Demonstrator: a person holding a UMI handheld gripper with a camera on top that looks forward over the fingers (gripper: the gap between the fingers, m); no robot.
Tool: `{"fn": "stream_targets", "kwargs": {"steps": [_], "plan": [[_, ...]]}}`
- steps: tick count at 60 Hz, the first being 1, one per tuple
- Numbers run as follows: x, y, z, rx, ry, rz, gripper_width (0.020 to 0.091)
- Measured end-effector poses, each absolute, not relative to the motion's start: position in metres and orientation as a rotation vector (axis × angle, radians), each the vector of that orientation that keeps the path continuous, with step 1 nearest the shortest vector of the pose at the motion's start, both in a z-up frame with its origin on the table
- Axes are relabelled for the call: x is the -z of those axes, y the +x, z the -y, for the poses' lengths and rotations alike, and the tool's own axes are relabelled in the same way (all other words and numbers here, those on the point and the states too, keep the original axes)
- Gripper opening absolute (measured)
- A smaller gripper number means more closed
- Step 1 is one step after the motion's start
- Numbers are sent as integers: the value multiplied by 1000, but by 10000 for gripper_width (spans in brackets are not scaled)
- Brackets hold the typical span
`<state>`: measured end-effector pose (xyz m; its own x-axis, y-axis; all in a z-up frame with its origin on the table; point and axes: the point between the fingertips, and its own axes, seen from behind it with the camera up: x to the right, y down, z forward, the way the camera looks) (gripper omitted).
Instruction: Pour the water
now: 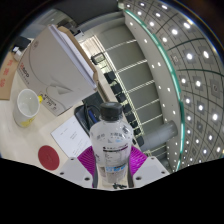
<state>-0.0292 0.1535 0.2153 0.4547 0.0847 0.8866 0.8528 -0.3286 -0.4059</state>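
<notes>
Gripper-mounted wide-angle camera looks forward along the fingers, tilted, close behind a clear water bottle (110, 140).

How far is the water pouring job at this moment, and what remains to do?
Done: the gripper has the water bottle between its fingers, lifted upright with its cap on. In hand: carrying it, apparently toward the cup, which stands apart beside the red disc. Left: opening, tilting and pouring; no water flows yet.

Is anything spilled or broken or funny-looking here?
Nothing looks spilled or broken. The water bottle is gripped between the gripper's pink pads, cap on. The whole scene looks steeply tilted, table included. A pale cup and a red disc sit off to one side.
</notes>
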Motion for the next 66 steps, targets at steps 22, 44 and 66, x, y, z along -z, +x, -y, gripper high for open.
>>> {"fn": "stream_targets", "kwargs": {"steps": [22,44,66], "plan": [[-160,-128,-182,1583,-1252,1483,401],[-160,-126,-176,1449,-1363,1426,403],[-159,-112,-148,478,-1901,682,410]]}}
